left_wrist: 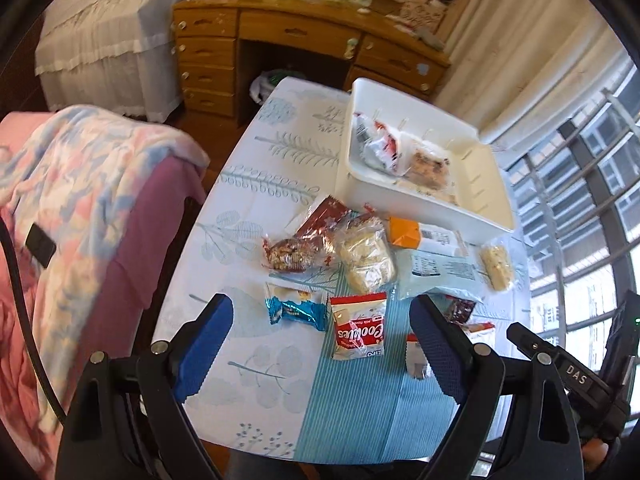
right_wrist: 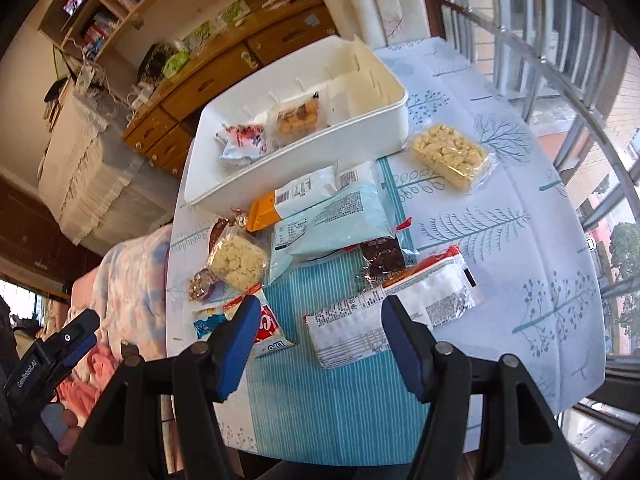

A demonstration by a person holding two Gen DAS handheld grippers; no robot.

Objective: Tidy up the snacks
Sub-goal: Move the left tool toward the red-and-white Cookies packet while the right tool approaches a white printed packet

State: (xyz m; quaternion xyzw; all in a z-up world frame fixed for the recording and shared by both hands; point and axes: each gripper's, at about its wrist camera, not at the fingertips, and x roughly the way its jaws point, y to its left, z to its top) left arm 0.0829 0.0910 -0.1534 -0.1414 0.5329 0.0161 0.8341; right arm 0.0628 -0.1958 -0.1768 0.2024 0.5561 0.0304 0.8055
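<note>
A white bin (left_wrist: 416,210) (right_wrist: 360,120) stands at the far side of the table and holds two wrapped snacks (left_wrist: 380,144) (right_wrist: 296,118). Several loose snacks lie in front of it: a red Cookies pack (left_wrist: 358,326), a blue-wrapped cake (left_wrist: 296,308), a pale rice bar (left_wrist: 366,258) (right_wrist: 238,260), a light blue pack (right_wrist: 340,216) and a white packet (right_wrist: 348,330). My left gripper (left_wrist: 320,344) is open above the Cookies pack. My right gripper (right_wrist: 316,340) is open above the white packet. Both are empty.
A floral tablecloth (right_wrist: 500,240) covers the table. A chair draped with a pink blanket (left_wrist: 80,200) stands at the left. A wooden desk (left_wrist: 280,40) is behind. Windows with bars (right_wrist: 560,60) run along the right. Another rice bar (right_wrist: 450,156) lies beside the bin.
</note>
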